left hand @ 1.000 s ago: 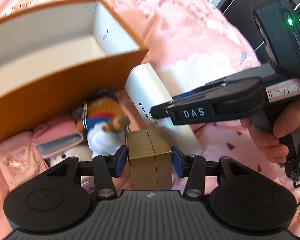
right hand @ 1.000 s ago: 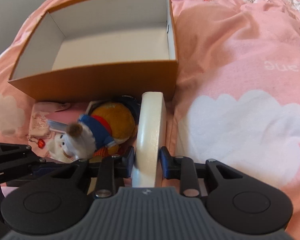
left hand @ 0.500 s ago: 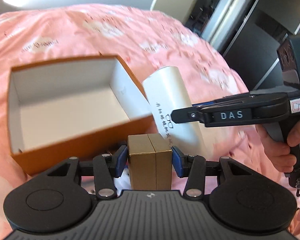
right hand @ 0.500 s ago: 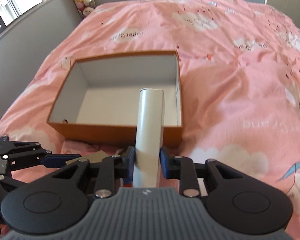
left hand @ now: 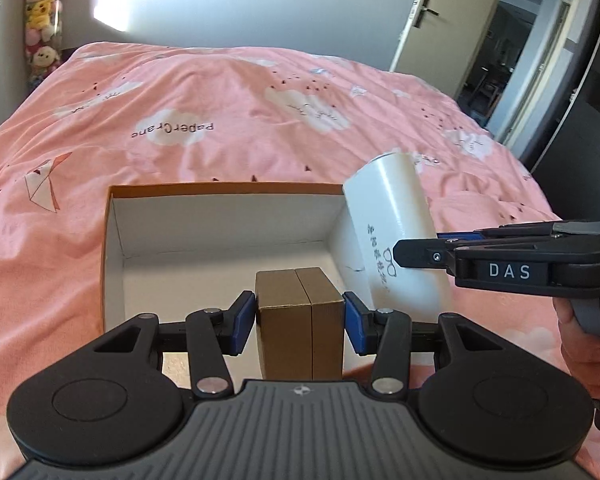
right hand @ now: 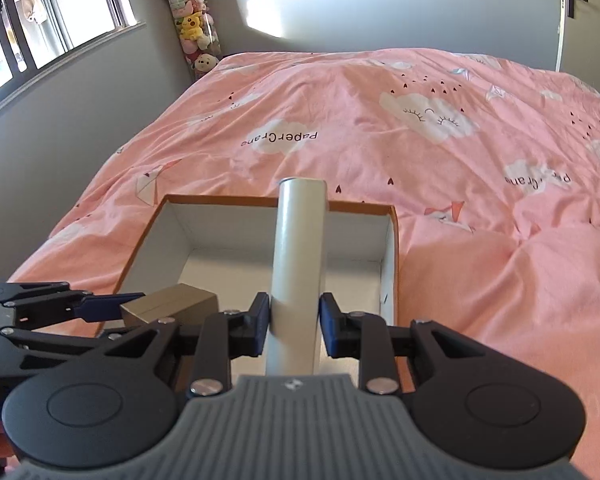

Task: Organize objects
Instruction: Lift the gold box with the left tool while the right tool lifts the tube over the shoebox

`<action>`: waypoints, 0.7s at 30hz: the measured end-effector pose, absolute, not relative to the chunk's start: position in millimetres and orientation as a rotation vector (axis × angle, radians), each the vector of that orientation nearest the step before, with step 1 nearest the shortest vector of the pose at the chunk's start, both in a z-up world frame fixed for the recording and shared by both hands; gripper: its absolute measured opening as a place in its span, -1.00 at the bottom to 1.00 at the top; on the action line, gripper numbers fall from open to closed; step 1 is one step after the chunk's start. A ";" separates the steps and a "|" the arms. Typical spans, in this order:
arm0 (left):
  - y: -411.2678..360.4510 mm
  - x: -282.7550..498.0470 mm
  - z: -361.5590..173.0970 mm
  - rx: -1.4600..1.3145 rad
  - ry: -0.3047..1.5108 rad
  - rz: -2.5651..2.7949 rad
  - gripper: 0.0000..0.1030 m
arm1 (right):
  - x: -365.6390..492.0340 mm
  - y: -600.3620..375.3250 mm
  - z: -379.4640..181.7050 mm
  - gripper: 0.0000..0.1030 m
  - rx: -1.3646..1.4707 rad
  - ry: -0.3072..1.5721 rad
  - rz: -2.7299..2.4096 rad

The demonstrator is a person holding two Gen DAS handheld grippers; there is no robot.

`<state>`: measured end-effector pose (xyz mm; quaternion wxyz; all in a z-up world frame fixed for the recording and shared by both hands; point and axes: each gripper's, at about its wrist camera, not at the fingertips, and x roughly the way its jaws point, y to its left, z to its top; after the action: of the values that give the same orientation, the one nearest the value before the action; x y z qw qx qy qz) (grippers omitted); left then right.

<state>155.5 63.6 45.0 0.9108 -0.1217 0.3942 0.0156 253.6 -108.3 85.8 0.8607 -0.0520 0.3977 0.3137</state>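
Pink bedspread [left hand: 260,128] around open box [left hand: 114,240]

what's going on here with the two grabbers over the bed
A person is tidying things into an orange box sitting open on a pink bedspread. The left gripper is clamped on a small gold box, and the right gripper is clamped on a white tube. Both items are held above the orange box, not yet set down inside. What shows of its white interior looks empty.
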 end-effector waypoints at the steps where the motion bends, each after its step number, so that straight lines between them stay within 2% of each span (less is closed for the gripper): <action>1: 65.5 158.9 42.6 -0.251 0.817 0.040 0.04 | 259.4 -104.4 80.7 -0.45 -0.113 0.842 0.657; 10: 80.0 186.5 17.1 -0.276 0.885 0.049 0.04 | 311.0 -81.4 19.8 -0.46 -0.115 0.980 0.600; 21: 92.4 208.3 -12.3 -0.321 0.957 0.041 0.04 | 326.6 -63.8 -24.7 -0.47 -0.214 1.052 0.487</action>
<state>208.3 92.4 -12.3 0.8752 -0.1537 0.4583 0.0199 326.6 -63.8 -24.7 0.8314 -0.1011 0.4959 0.2297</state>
